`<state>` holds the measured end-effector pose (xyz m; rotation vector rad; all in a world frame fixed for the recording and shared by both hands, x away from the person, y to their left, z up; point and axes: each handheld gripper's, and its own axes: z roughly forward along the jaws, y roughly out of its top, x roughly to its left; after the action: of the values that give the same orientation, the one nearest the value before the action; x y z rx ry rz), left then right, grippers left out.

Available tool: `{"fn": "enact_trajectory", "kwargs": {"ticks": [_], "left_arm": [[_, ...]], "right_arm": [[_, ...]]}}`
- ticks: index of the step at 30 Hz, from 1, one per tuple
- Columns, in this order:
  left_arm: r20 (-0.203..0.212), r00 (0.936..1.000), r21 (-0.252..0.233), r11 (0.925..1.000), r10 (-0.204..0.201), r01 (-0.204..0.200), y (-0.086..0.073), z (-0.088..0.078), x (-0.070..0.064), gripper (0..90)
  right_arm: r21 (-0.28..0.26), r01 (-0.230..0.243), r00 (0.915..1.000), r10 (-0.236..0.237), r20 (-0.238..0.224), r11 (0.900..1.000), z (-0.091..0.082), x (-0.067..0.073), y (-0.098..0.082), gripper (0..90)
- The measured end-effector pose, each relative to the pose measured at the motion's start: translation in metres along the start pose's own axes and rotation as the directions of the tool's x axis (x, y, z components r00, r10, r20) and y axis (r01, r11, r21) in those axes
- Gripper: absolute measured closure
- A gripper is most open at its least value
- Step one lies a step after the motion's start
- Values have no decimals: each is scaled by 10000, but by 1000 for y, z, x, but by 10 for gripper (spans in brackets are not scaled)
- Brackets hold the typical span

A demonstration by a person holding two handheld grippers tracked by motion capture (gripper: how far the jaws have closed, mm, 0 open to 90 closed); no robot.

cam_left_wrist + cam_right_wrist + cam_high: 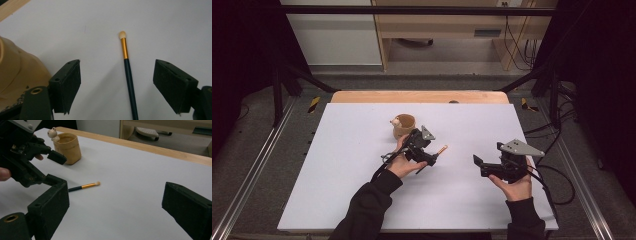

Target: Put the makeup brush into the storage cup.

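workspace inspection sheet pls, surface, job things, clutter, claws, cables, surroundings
surface: white sheet on a wooden table, bare near the edges
job's things: small brush flat on the sheet; tan cup upright behind it
clutter: nothing seen
grippers: left claw open, brush between its jaws, untouched; right claw open, nothing between its jaws
cables: one trails from the right claw off the table's right edge
surroundings: wooden furniture, grey floor, black frame
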<state>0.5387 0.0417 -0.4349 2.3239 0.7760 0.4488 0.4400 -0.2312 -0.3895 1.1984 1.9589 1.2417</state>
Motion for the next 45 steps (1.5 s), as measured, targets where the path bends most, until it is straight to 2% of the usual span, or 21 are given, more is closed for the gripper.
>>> {"fn": "enact_trajectory", "kwargs": {"ticks": [7,15,19,21,22,28,31,35,45], "left_arm": [[140,9999,-27,10000,-31,31,1,11,-2,274],[344,9987,472,9981,376,-392,7,24,-4,381],[436,9985,601,9975,344,-370,7,30,-3,449],[506,9977,905,9946,456,-501,6,33,-1,484],[534,9981,824,9960,303,-346,5,35,-2,503],[727,9970,986,9945,281,-352,4,37,-1,610],[869,9961,1102,9936,148,-244,3,40,0,653],[1097,9940,1108,9938,-12,-110,3,40,1,695],[1151,9933,1124,9936,-72,-58,4,40,-1,759]], "right_arm": [[-8,-14,10000,14,4,10000,-1,0,0,76],[-25,4,10000,-4,-4,10000,-1,-1,0,77],[-52,-43,10000,43,9,10000,-2,-1,0,77],[-48,-63,10000,63,3,10000,-2,-2,0,77],[-43,-64,10000,64,0,10000,-2,-1,0,77],[-5,-21,10000,21,21,10000,-1,-2,0,77],[9,-19,10000,19,17,10000,-1,-2,0,77],[3,-31,10000,31,17,10000,-1,-2,0,77],[22,-24,10000,24,26,10000,0,-2,-1,78]]}}
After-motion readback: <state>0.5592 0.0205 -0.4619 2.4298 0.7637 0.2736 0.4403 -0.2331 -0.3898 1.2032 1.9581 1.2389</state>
